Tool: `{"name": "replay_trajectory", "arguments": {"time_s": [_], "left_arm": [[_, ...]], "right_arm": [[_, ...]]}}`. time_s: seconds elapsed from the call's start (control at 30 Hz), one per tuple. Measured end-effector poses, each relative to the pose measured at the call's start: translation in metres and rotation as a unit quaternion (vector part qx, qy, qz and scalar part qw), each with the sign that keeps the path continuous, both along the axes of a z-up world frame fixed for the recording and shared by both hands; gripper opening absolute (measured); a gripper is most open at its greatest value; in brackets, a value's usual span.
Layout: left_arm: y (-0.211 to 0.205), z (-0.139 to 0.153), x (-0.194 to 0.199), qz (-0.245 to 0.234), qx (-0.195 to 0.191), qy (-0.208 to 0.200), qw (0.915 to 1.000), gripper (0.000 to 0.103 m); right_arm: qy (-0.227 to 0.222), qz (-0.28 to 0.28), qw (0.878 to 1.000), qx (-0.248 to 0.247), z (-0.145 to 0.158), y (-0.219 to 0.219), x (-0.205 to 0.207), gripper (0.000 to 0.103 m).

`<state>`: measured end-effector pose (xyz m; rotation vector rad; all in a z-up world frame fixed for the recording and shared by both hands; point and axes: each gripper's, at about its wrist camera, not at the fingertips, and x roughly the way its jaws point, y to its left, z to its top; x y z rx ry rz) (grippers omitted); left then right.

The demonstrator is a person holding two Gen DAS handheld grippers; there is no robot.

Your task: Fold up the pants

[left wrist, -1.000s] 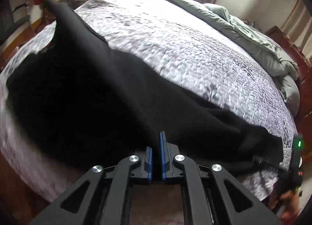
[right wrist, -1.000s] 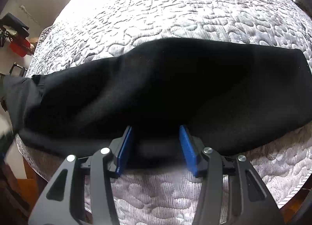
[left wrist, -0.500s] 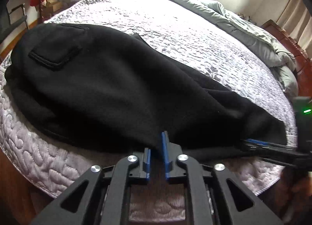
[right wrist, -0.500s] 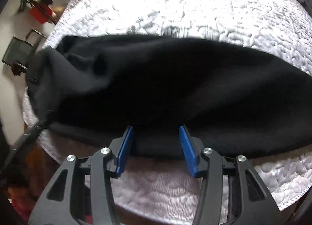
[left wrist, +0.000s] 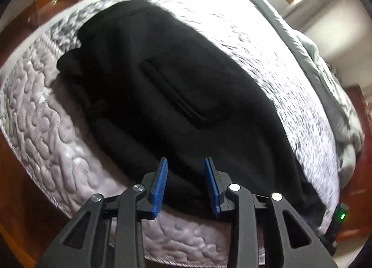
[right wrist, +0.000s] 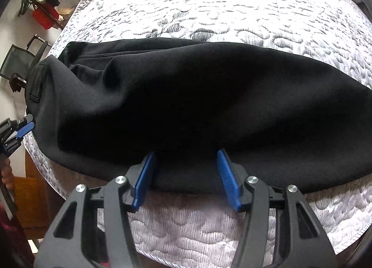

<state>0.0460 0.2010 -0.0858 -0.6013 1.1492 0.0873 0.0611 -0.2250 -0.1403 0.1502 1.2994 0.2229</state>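
Black pants (left wrist: pixel 186 96) lie lengthwise along the near edge of the quilted mattress (left wrist: pixel 41 114), one leg folded over the other, with a welt pocket (left wrist: pixel 172 96) facing up. My left gripper (left wrist: pixel 186 163) hovers at the near hem side. Its jaws are opening, and black fabric sits between the blue pads without being pinched. In the right wrist view the pants (right wrist: pixel 186 105) stretch across the bed (right wrist: pixel 232 12). My right gripper (right wrist: pixel 186 154) straddles their near edge, and its jaws are also opening. The left gripper (right wrist: pixel 23 126) shows at the far left by the waistband.
A grey duvet (left wrist: pixel 337 77) is bunched at the far side of the bed. Wooden floor (left wrist: pixel 28 217) surrounds the mattress. A black chair (right wrist: pixel 21 61) and a red item (right wrist: pixel 44 18) stand beyond the bed's left end.
The left jaws have gone from shut to apart, and that gripper has swung sideways along the bed edge. The pants have settled flat. The right jaws have widened slightly.
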Motion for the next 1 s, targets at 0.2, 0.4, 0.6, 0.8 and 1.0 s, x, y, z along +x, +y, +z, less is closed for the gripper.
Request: {"name": "replay_trajectory", "arguments": {"time_s": [0.2, 0.4, 0.6, 0.8, 1.0], "left_arm": [[0.013, -0.013, 0.02, 0.008, -0.063, 0.013, 0.9979, 0.044], [0.019, -0.027, 0.033, 0.028, -0.1, 0.038, 0.9938, 0.056], [0.032, -0.033, 0.026, 0.06, -0.118, 0.053, 0.9897, 0.052], [0.025, -0.021, 0.01, 0.06, -0.089, 0.036, 0.9936, 0.054], [0.028, -0.038, 0.034, 0.046, -0.121, 0.041, 0.9908, 0.054]], "right_arm": [[-0.001, -0.001, 1.0, -0.003, 0.0, 0.002, 0.002, 0.056], [-0.006, -0.002, 1.0, -0.002, 0.0, 0.002, 0.001, 0.056], [-0.012, -0.003, 1.0, -0.001, 0.001, 0.002, -0.002, 0.056], [-0.017, -0.001, 1.0, 0.002, 0.001, 0.0, -0.005, 0.057], [-0.019, 0.0, 1.0, 0.001, 0.002, 0.0, -0.006, 0.058]]}}
